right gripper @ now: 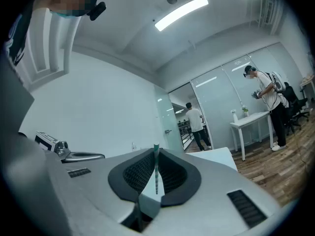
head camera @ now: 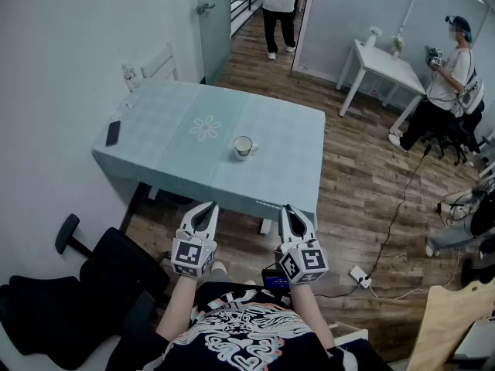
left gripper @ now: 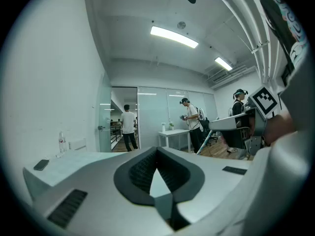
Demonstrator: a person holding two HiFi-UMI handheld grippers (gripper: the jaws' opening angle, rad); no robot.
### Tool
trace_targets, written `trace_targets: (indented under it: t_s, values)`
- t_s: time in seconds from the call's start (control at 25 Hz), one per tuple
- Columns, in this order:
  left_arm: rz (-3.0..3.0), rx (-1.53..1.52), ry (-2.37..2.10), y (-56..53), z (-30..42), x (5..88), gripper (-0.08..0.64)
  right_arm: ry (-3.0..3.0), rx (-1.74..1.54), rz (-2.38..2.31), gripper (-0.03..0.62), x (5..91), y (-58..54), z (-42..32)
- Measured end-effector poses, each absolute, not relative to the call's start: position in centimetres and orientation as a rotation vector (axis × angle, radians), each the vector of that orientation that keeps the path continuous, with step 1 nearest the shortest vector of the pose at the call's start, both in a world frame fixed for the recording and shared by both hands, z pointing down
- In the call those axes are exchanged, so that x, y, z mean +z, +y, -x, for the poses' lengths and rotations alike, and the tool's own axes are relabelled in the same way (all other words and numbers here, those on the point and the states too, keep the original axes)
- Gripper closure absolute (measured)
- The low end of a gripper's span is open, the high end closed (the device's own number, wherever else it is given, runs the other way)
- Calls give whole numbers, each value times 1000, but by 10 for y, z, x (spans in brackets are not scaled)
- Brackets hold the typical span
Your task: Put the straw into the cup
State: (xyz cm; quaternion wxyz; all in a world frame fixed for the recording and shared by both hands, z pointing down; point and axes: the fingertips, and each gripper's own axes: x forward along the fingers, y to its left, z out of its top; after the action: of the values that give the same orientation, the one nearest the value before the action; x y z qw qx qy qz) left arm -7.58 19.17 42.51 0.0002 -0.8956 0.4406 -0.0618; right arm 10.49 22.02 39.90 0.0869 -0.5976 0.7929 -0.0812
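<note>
A white cup (head camera: 244, 147) stands upright near the middle of the light green table (head camera: 178, 168). Both grippers are held close to the person's body, short of the table's near edge. My right gripper (head camera: 291, 212) (right gripper: 155, 154) is shut on a thin green-and-white striped straw (right gripper: 156, 170), which stands upright between the pads. In the head view the straw does not show. My left gripper (head camera: 206, 209) (left gripper: 157, 150) is shut with nothing between its pads. The cup is far ahead of both grippers.
On the table's left end lie a dark phone (head camera: 113, 133) and a clear bottle (head camera: 128, 76). A black office chair (head camera: 93, 273) sits at the near left. A white table (head camera: 387, 64) and two standing people (head camera: 280, 6) (head camera: 448, 76) are further off. Cables and a power strip (head camera: 360, 275) lie on the floor.
</note>
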Motion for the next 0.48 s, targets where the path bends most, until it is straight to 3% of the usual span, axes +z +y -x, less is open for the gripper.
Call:
trace_targets:
  t_s: [0.48]
  values:
    - [2817, -193, 1392, 188, 81, 428, 560, 2315, -290, 1785, 575, 400, 217, -107]
